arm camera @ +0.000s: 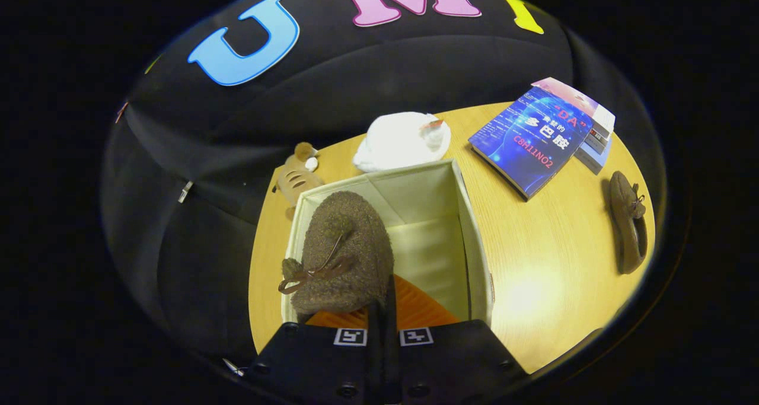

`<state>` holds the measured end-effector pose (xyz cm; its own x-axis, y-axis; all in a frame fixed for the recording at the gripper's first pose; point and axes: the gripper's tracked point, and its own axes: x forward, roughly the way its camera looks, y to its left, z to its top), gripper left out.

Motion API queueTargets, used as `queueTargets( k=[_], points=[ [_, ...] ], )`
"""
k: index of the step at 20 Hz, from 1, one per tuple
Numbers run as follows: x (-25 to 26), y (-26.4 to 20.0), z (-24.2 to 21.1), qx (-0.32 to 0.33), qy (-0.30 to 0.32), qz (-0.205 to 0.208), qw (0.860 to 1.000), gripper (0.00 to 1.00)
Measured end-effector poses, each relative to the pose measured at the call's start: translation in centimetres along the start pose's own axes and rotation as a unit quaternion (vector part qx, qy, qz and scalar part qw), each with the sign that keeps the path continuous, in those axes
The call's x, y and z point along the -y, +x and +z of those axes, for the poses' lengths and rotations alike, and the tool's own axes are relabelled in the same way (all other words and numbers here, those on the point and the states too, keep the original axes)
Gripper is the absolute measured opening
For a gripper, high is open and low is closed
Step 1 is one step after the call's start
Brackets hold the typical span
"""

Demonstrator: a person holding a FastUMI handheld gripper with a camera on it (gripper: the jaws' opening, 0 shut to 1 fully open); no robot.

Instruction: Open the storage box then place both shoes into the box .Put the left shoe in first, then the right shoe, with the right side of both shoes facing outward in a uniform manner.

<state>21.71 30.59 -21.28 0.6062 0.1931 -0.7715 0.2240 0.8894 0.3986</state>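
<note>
- Already the storage box (468,227) stands open just ahead of the gripper (382,310).
- Its fingers are clamped together on the heel of a fuzzy brown shoe (344,251), held over the box's left side, not yet set down.
- Well off to the right, the second shoe (627,230) waits on the table (551,262), so its placing remains.

blue book (536,141) cover with "da", chinese characters and "c8h11no2", square coded markers on the gripper (383,301)
</note>
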Motion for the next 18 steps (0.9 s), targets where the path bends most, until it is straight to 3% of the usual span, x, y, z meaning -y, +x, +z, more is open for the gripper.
queueTargets(
  k=[6, 12, 16, 18],
  points=[
    [-0.3, 3.9, -1.4, -0.04, 0.038, -0.027, 0.998, 0.06],
    [0.1, 6.5, -3.4, -0.068, 0.021, -0.047, 0.996, 0.09],
    [-0.4, 7.1, -5.2, -0.095, 0.005, -0.037, 0.995, 0.21],
    [-0.9, 6.9, -5.1, -0.092, -0.004, -0.023, 0.996, 0.42]
  ],
)
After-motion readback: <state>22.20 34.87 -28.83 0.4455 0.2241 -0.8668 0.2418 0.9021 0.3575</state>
